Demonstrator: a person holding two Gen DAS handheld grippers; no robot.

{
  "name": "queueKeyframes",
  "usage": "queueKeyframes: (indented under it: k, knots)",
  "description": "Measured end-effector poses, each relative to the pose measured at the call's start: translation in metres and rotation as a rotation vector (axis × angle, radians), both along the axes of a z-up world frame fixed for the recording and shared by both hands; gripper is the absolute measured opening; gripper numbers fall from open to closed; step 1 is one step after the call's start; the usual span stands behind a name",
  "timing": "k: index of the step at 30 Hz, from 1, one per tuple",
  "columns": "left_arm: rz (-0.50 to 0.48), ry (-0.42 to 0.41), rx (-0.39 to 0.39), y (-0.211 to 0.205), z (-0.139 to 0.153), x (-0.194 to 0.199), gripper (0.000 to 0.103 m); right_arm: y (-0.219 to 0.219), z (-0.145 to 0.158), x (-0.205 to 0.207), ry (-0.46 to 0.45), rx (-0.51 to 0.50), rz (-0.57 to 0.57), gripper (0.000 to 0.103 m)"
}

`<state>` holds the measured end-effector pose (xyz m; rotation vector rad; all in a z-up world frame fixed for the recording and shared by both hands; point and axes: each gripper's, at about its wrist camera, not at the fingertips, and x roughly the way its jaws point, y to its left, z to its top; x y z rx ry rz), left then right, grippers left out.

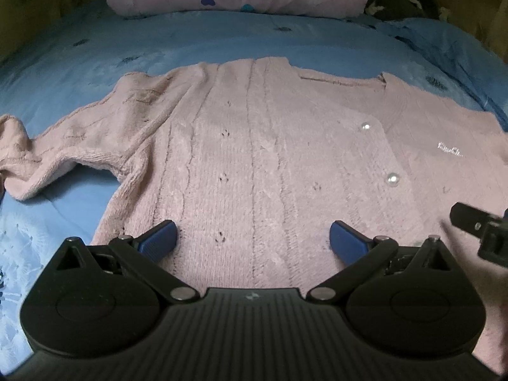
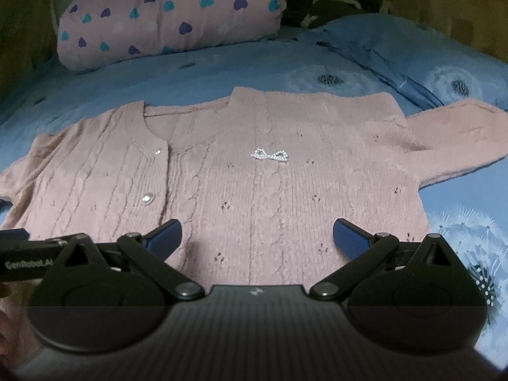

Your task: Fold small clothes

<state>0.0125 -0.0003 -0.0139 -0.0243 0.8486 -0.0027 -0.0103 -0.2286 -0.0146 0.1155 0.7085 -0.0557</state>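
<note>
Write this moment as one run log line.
phase: before first fold | pink cardigan: flat on blue bedsheet | left gripper: open | right gripper: open

Your left gripper [image 1: 253, 239] and right gripper [image 2: 257, 238] look identical — matte black bodies with a ribbed centre plate, two round domed housings at the sides, and black linkage arms pinned with silver screws. Fingers [image 1: 158, 238] end in blue ribbed pads. A small pale logo sits on each centre plate; white "GenRobot.AI" lettering [image 2: 27, 264] marks the left unit's side.
</note>
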Motion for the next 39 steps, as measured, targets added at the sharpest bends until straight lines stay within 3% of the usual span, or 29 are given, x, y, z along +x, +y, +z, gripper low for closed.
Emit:
queueKeyframes:
  k: [2, 6, 11, 17, 32, 39]
  knots:
    - [-0.004, -0.020, 0.001, 0.000, 0.007, -0.002, 0.103, -0.004, 0.000, -0.003, -0.033, 0.030, -0.012, 0.103]
    - [-0.023, -0.088, 0.077, -0.006, 0.024, -0.006, 0.103, -0.013, 0.004, -0.002, -0.029, 0.062, -0.019, 0.103]
    - [-0.050, -0.097, 0.029, -0.006, 0.038, -0.006, 0.103, -0.014, 0.009, -0.004, -0.051, 0.005, 0.004, 0.103]
    - [-0.076, -0.129, 0.038, -0.015, 0.048, -0.002, 0.103, -0.024, 0.010, -0.002, -0.039, 0.005, -0.007, 0.103]
    - [-0.050, -0.079, 0.024, -0.003, 0.033, 0.019, 0.103, -0.055, 0.012, 0.009, -0.011, -0.019, -0.097, 0.103]
    - [-0.035, -0.073, 0.026, 0.002, 0.027, 0.022, 0.103, -0.093, 0.017, 0.017, 0.031, -0.015, -0.162, 0.103]
